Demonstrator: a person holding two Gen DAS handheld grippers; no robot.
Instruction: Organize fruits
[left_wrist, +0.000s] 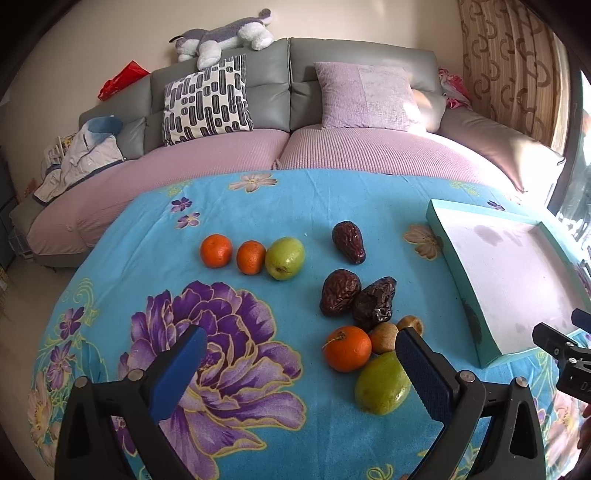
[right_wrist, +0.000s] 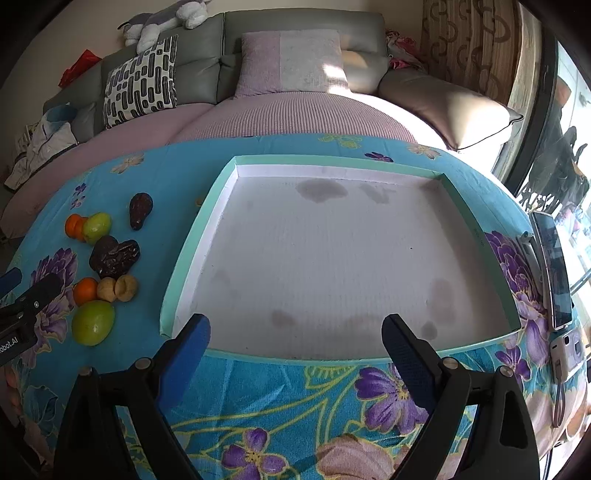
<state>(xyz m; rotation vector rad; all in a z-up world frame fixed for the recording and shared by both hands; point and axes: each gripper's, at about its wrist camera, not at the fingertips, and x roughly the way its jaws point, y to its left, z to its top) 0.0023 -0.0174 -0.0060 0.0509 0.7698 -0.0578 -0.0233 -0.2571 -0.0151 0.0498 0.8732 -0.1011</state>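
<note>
Left gripper (left_wrist: 299, 363), right gripper (right_wrist: 295, 345): jaws wide, empty. Nearest green fruit (left_wrist: 382, 384): likely firm, smooth; grasp across middle. Dates (left_wrist: 356, 301): soft, probably sticky. Tray (right_wrist: 476, 218) empty.

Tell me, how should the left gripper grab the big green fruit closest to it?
Across its fat middle, coming down from above. The green fruit lies on its side, touching the orange, so one finger of the open left gripper must slip between them.

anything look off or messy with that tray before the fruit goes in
The teal-rimmed tray holds no fruit, but its white floor has dark blotchy stains near the far wall and several more toward the near edge. It sits flat, and all fruit lies on the tablecloth.
</note>
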